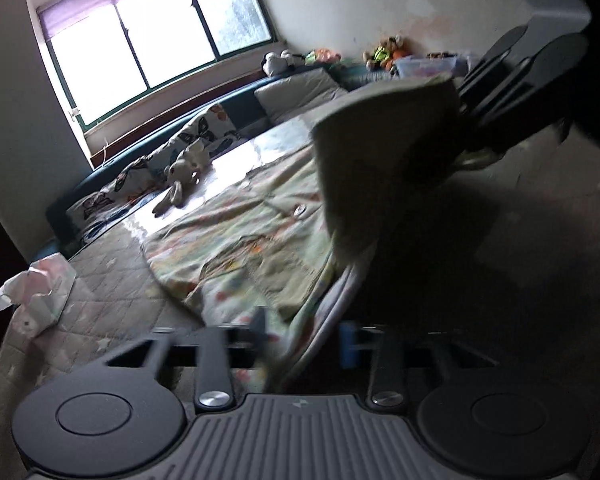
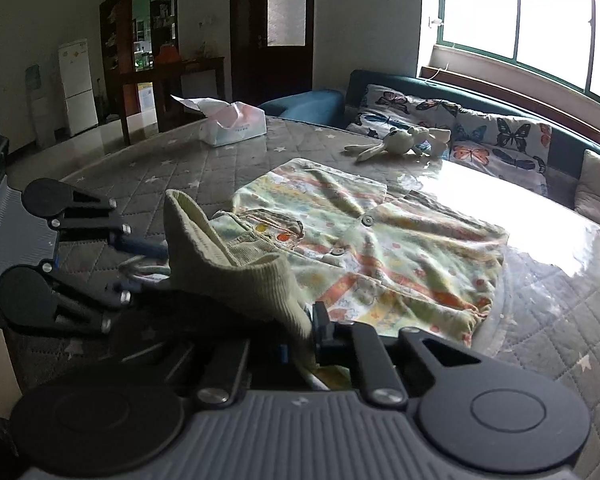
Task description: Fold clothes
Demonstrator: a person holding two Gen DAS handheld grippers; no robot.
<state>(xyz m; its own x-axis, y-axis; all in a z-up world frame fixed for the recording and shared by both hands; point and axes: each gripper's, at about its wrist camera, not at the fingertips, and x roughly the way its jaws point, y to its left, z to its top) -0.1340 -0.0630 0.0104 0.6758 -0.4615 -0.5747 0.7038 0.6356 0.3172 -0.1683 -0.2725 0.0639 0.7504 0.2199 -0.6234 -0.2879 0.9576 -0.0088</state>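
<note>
1. The right tongs (image 2: 300, 344), at the bottom centre of the right view, are closed on the ribbed hem of the little jacket (image 2: 364, 248). The left tongs (image 1: 304, 340) sit at the bottom centre of the left view with the printed edge of the same jacket running between their fingers; the picture is blurred there, so whether they pinch it I cannot tell.
2. The table (image 2: 188, 168), under a quilted grey cover with stars, fills the middle of both views, and the jacket lies spread across its centre, front buttoned, the near hem lifted.
3. The jacket looks light, soft and limp: it will sag between two holds and wrinkle readily, and nothing about it is fragile.
4. Its ribbed hem (image 2: 256, 280), thick and stretchy, seems the best place to hold; the thin printed cloth would likely slip or bunch.
5. A tissue pack (image 2: 236, 126) sits upper left in the right view, a toy rabbit (image 2: 400, 140) upper right, both well apart from the jacket.
</note>
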